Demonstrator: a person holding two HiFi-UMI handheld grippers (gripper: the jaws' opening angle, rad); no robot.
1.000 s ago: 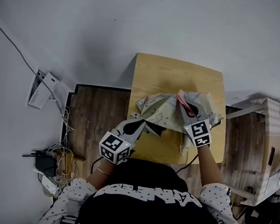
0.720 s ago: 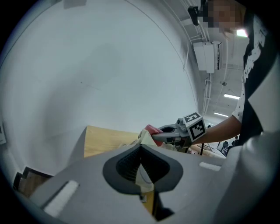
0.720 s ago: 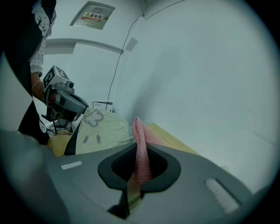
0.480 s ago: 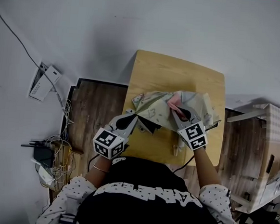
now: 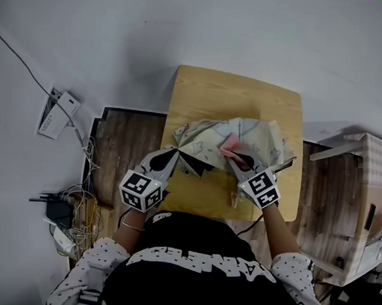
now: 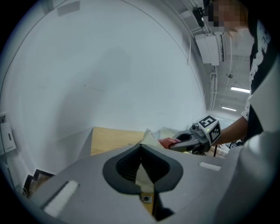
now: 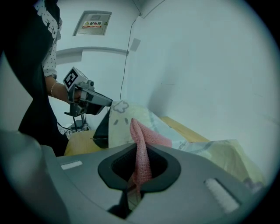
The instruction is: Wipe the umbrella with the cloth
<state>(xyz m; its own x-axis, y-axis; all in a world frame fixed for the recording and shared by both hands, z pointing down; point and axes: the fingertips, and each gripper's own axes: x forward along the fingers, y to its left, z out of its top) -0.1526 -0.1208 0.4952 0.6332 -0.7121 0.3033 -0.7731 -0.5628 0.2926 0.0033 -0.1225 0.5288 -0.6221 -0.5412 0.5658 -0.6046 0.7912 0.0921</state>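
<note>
A pale patterned umbrella (image 5: 245, 134) lies crumpled and spread on the small wooden table (image 5: 209, 91). My left gripper (image 5: 177, 156) is shut on the umbrella's left edge; in the left gripper view a cream fold of fabric (image 6: 143, 174) sits pinched between its jaws (image 6: 141, 149). My right gripper (image 5: 234, 160) is shut on a pink cloth (image 5: 229, 147), which rests on the umbrella's near middle. In the right gripper view the pink cloth (image 7: 141, 148) rises from between the jaws over the umbrella (image 7: 124, 120), with the left gripper (image 7: 94, 99) beyond it.
Cardboard boxes (image 5: 367, 195) stand right of the table. Tangled cables and a power strip (image 5: 73, 221) lie on the floor at the left, near a white device (image 5: 59, 115) by the wall. White wall runs behind the table's far edge.
My right gripper has dragged the pink cloth across the umbrella toward me and slightly left. The left gripper kept its hold on the umbrella's edge, almost in place.
</note>
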